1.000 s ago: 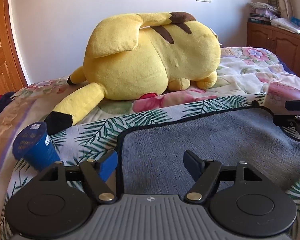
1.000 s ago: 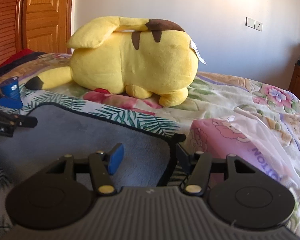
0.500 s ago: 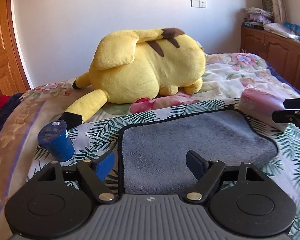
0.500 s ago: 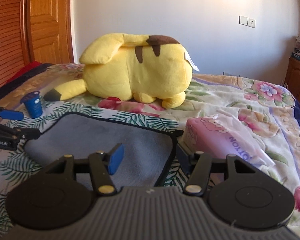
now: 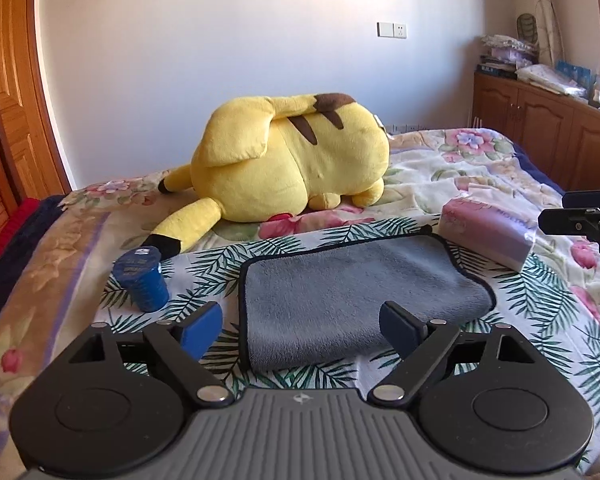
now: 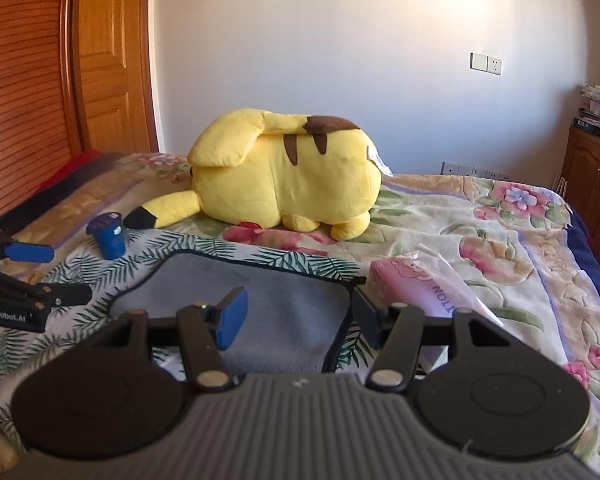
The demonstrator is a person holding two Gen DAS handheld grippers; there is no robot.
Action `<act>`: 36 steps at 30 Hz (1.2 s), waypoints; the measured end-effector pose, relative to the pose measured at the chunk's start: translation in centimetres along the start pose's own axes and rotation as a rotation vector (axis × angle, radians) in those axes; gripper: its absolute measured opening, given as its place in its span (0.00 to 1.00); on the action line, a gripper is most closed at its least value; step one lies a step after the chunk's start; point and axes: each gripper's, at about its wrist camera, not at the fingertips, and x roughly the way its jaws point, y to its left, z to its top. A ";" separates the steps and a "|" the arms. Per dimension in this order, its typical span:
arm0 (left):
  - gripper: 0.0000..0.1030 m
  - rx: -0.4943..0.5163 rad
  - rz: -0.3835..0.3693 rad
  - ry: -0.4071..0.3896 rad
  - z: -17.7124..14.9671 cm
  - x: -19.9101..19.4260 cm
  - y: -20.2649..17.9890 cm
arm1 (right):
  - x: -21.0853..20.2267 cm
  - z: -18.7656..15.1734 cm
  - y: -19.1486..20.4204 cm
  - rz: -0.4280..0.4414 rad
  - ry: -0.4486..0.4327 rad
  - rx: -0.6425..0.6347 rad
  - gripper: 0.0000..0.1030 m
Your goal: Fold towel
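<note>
A grey towel (image 5: 348,292) with a black hem lies folded flat on a leaf-print cloth on the bed; it also shows in the right wrist view (image 6: 268,300). My left gripper (image 5: 300,326) is open and empty, raised above the towel's near left part. My right gripper (image 6: 296,314) is open and empty, raised above the towel's near right corner. Each gripper shows at the edge of the other's view: the right one (image 5: 580,220) and the left one (image 6: 28,276).
A big yellow plush toy (image 5: 292,168) lies behind the towel. A blue cup (image 5: 142,280) stands left of the towel. A pink tissue pack (image 5: 488,232) lies at its right. Wooden cabinets (image 5: 540,128) stand far right, a wooden door (image 6: 108,60) far left.
Both grippers have drawn back and up from the towel, staying open. The towel lies still and now shows whole, with the cup and tissue pack in view.
</note>
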 end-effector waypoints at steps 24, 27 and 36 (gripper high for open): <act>0.83 0.035 0.012 -0.059 -1.0 -11.2 -1.6 | -9.6 -0.4 2.1 -0.021 -0.037 0.022 0.62; 0.83 0.042 0.001 -0.059 -1.2 -12.1 -2.3 | -10.7 -0.7 2.5 -0.019 -0.042 0.015 0.67; 0.84 0.044 -0.016 -0.078 -2.3 -14.5 -3.7 | -12.3 -1.8 3.5 -0.016 -0.050 0.029 0.93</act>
